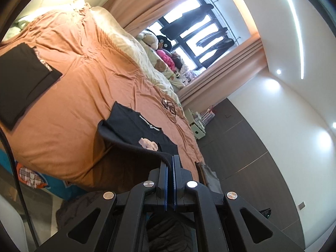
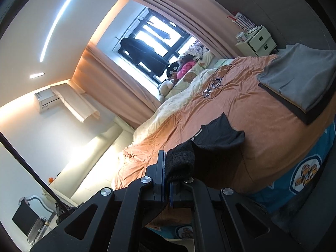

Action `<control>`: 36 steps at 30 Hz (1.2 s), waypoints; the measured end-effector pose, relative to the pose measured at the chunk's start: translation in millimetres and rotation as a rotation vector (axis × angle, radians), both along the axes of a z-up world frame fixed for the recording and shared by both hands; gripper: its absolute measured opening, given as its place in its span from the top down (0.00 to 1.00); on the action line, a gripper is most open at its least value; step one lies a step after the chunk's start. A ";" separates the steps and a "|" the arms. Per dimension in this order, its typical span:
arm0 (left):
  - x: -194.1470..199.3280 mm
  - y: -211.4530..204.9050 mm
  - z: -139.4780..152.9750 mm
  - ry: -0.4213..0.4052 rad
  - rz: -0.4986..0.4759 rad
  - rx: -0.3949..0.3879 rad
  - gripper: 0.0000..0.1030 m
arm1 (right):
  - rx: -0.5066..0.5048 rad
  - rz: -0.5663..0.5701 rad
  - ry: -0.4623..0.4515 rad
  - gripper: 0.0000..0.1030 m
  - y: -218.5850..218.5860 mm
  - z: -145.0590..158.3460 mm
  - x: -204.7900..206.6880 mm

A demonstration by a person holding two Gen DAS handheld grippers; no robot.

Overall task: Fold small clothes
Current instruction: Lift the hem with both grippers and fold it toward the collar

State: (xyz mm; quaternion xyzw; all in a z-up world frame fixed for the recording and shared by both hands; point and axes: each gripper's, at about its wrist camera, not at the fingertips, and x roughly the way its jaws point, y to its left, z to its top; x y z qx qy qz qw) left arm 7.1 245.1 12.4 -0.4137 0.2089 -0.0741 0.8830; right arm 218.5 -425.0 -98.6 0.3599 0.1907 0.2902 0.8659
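A small black T-shirt with a teddy-bear print lies on the orange bed cover, its near hem lifted off the bed. My left gripper is shut on that hem at one corner. In the right wrist view the same black T-shirt runs from the bed up into my right gripper, which is shut on a bunched ribbed edge of it. Both grippers hold the shirt's near edge above the bed's front edge.
A folded black garment lies on the bed to the left. A folded grey and dark stack lies to the right. Glasses and a cable lie farther back, near a cream duvet and plush toys. A nightstand stands by the curtain.
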 end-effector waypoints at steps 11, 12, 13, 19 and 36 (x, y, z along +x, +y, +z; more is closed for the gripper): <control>77.0 32.0 0.1 0.048 0.003 -0.012 0.98 | -0.013 0.000 0.031 1.00 29.4 16.5 97.9; 87.4 35.2 1.4 0.055 0.002 -0.010 0.98 | -0.016 -0.001 0.032 1.00 32.0 18.7 104.9; 95.9 38.0 2.6 0.061 0.001 -0.007 0.98 | -0.022 -0.004 0.034 1.00 34.8 21.7 111.8; 153.2 55.3 2.7 0.101 -0.005 0.004 0.97 | -0.040 -0.027 0.072 1.00 51.7 29.1 159.0; 288.4 104.5 -94.2 0.307 -0.001 -0.036 0.97 | -0.121 -0.085 0.301 1.00 123.9 19.1 265.1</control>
